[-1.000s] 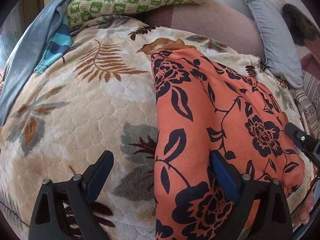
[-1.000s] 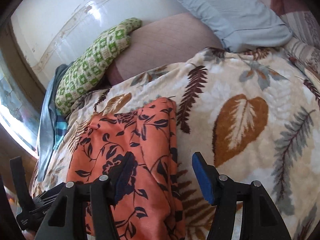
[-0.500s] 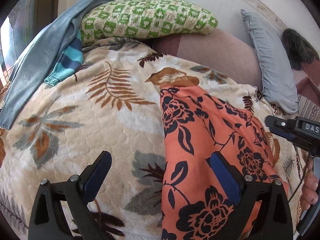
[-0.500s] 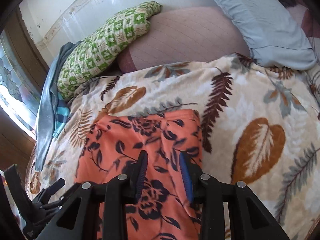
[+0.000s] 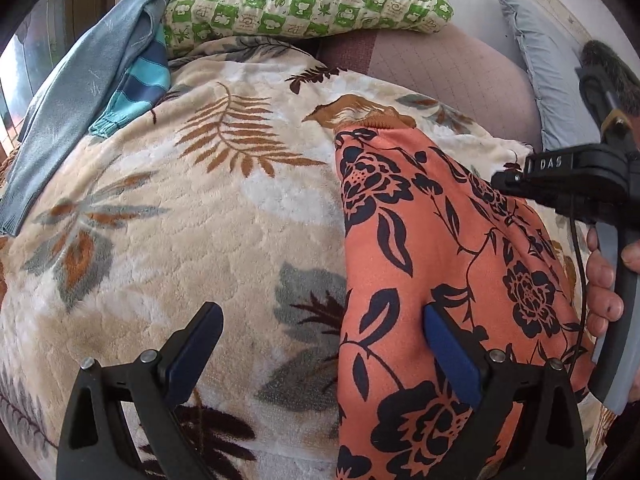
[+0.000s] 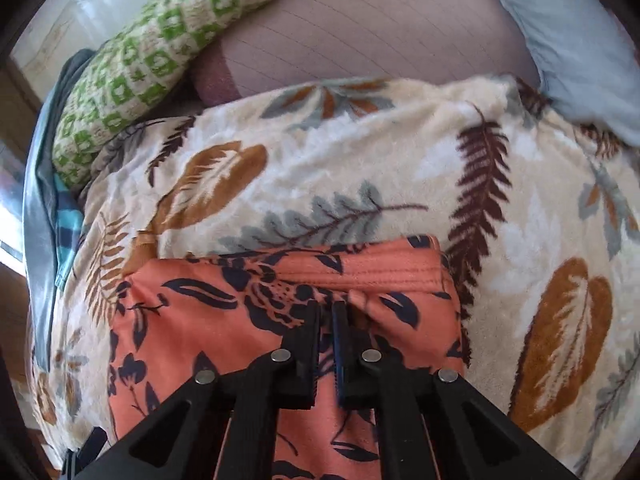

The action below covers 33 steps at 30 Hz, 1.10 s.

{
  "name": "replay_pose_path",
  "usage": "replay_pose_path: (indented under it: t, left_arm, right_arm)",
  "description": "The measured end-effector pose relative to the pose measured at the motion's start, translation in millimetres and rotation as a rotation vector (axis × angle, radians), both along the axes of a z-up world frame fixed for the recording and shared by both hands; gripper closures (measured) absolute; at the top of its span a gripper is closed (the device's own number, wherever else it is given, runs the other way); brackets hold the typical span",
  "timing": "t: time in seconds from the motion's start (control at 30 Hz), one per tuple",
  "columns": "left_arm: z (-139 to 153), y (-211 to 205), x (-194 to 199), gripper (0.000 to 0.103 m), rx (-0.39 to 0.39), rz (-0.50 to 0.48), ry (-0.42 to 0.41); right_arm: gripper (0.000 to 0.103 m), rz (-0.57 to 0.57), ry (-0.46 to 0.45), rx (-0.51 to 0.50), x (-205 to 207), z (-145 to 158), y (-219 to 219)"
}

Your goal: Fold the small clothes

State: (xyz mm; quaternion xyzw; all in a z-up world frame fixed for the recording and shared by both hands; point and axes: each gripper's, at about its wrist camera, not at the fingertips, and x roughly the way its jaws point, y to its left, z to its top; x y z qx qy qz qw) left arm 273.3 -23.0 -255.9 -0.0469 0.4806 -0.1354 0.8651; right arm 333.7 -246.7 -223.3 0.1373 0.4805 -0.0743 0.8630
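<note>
- Pinching near its hemmed edge at lower centre of the frame, my right gripper [image 6: 326, 312] clamped the orange floral garment [image 6: 248, 332].
- My left gripper [image 5: 320, 344] stood wide open, gripping nothing, one pad on the garment spread over the leaf-print blanket [image 5: 180, 220].

Each wrist camera sits behind its gripper, facing steeply down and close to the blanket [image 5: 240, 220]. Both views share the orange floral garment [image 6: 240, 320] ahead of the fingers.

Wide bare blanket [image 5: 208, 248] is left open beside the orange cloth [image 5: 420, 248]. The far edge is blocked by a green pillow [image 5: 308, 0], a grey pillow [image 6: 560, 32] and piled clothes [image 5: 80, 92].
</note>
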Motion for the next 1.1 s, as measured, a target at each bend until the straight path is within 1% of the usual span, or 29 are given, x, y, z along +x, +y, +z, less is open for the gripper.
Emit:
replay_pose_path:
  t: [0.07, 0.1, 0.2, 0.27, 0.33, 0.43, 0.5, 0.63, 0.7, 0.8, 0.9, 1.0, 1.1]
  left_arm:
    - [-0.9, 2.2, -0.2, 0.003, -0.017, 0.008, 0.018]
    - [-1.3, 3.5, 0.1, 0.003, -0.024, 0.009, 0.025]
    - [-2.6, 6.4, -0.8, 0.003, -0.031, 0.011, 0.039]
    - [-3.2, 7.3, -1.9, 0.003, -0.031, 0.012, 0.042]
    - [-3.5, 6.9, -2.6, 0.003, -0.019, 0.015, 0.039]
    - [-3.6, 5.7, -4.0, 0.003, -0.002, 0.022, 0.033]
    - [-4.1, 5.6, -3.5, 0.003, 0.001, 0.026, 0.030]
    - [-6.1, 8.4, -0.1, 0.002, -0.024, 0.029, 0.047]
    - [-6.5, 8.6, 0.5, 0.002, -0.025, 0.024, 0.046]
    - [-6.3, 7.6, 0.0, 0.000, -0.013, 0.019, 0.035]
    - [-5.1, 5.6, -0.7, 0.000, 0.001, 0.014, 0.018]
    - [-5.9, 5.8, 0.4, 0.000, -0.001, 0.013, 0.018]
    - [-7.1, 7.7, 3.1, 0.000, -0.016, 0.012, 0.029]
  right_arm:
    - [0.094, 0.086, -0.042, 0.053, 7.9, 14.8, 20.8]
    - [0.094, 0.130, -0.038, 0.076, 13.2, 17.6, 32.0]
    - [0.094, 0.261, 0.004, 0.148, 30.6, 14.6, 66.3]
    - [0.094, 0.310, 0.050, 0.159, 40.3, 3.3, 85.1]
    - [0.094, 0.308, 0.107, 0.124, 49.5, -14.6, 95.2]
    - [0.095, 0.262, 0.149, 0.134, 66.7, -37.1, 88.3]
    - [0.095, 0.251, 0.139, 0.152, 76.7, -40.8, 83.1]
    - [0.095, 0.208, 0.110, 0.156, 88.0, -39.5, 75.7]
    - [0.095, 0.187, 0.104, 0.185, 92.2, -41.5, 70.3]
    - [0.095, 0.170, 0.069, 0.208, 84.2, -36.6, 66.5]
    - [0.094, 0.182, -0.009, 0.234, 67.0, -20.1, 63.5]
    - [0.094, 0.189, -0.052, 0.266, 41.3, -3.3, 53.6]
    - [0.094, 0.195, -0.069, 0.262, 10.4, 9.8, 41.4]
